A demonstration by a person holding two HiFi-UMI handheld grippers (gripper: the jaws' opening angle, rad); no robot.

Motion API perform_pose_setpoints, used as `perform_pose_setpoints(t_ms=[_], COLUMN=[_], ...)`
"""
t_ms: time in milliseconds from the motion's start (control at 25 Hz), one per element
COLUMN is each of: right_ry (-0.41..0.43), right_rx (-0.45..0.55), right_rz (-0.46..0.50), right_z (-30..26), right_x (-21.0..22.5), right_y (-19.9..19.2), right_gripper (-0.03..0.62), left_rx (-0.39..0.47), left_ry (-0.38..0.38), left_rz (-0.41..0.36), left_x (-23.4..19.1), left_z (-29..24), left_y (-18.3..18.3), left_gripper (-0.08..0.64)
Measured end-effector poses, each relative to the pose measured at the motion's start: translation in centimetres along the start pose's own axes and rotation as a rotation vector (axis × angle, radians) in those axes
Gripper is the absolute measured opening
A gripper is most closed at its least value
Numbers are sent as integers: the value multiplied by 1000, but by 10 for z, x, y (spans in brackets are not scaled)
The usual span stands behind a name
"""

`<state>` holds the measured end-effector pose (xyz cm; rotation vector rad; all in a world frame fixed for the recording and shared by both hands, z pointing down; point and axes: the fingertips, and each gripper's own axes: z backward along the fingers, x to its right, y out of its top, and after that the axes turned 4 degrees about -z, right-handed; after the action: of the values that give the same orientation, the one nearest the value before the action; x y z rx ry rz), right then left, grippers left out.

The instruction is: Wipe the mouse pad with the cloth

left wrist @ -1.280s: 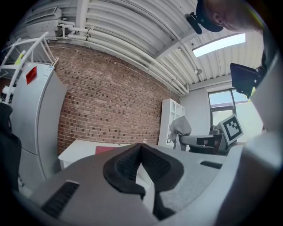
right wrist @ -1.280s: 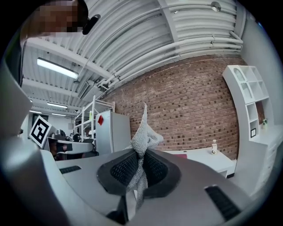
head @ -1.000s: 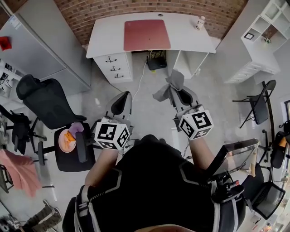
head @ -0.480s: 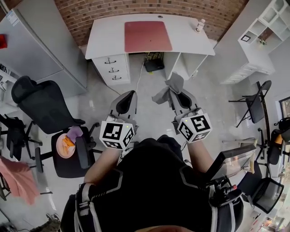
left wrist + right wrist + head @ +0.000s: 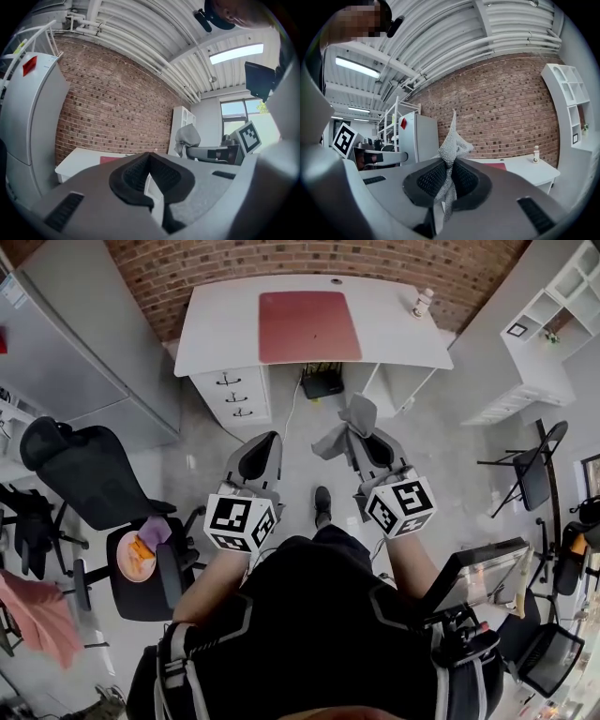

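A red mouse pad (image 5: 309,326) lies flat on the white desk (image 5: 216,329) against the brick wall; a strip of the mouse pad (image 5: 112,160) shows beyond the left jaws, and the mouse pad (image 5: 497,165) shows past the right ones. My right gripper (image 5: 361,432) is shut on a grey cloth (image 5: 343,427), which bunches up between the pads and sticks out above them as a grey cloth (image 5: 452,145). My left gripper (image 5: 265,442) is shut with nothing in it, the left gripper (image 5: 149,161) showing its pads pressed together. Both hang over the floor, well short of the desk.
A small bottle (image 5: 423,302) stands at the desk's right end. A drawer unit (image 5: 234,392) and a black box (image 5: 323,382) sit under the desk. A black office chair (image 5: 80,465) and a stool with a plate (image 5: 139,554) are at left, white shelves (image 5: 544,324) at right.
The desk and mouse pad have shifted slightly lower and nearer in the head view. A foot now shows between the grippers. Both grippers stay shut, cloth still held.
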<state>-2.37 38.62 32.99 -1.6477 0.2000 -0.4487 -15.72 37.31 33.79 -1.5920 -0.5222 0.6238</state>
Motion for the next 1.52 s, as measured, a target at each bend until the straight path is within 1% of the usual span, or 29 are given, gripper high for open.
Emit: perform_pose_setpoints(t_ms=[160,320,480,800,1040,1240,1360,1520], right_ry=[18,45,74,101,131,153,153,146], right_rx=[5,6,4,-8,-13,-13,-29,-45], right_rz=[-14,-10,-8,-41,-64,-84,-95,-78], right_z=[-34,-65,-93,-130,-152,-176,-195,-222], right_x=[35,66,97,173,218,225,223,224], right_y=[11,24,33,40,43,42,36,30], right_gripper=[38,38,38,38,38,38,38,38], left_rx=[-11,-13,-23,-65,-90,-112,-109,-92], left_ry=[27,32,57,86,122,133,145,137], left_rz=[0,-16,4,-9,-28,-65,-49,-20], left_x=[-15,-25,-34,-43,-41,-50,-70,-98], left_z=[-43,-86,-130,-211,-251,-266,-271,-285], left_y=[8,18,20,19,17,17,15,10], left_gripper=[0,0,0,0,0,0,0,0])
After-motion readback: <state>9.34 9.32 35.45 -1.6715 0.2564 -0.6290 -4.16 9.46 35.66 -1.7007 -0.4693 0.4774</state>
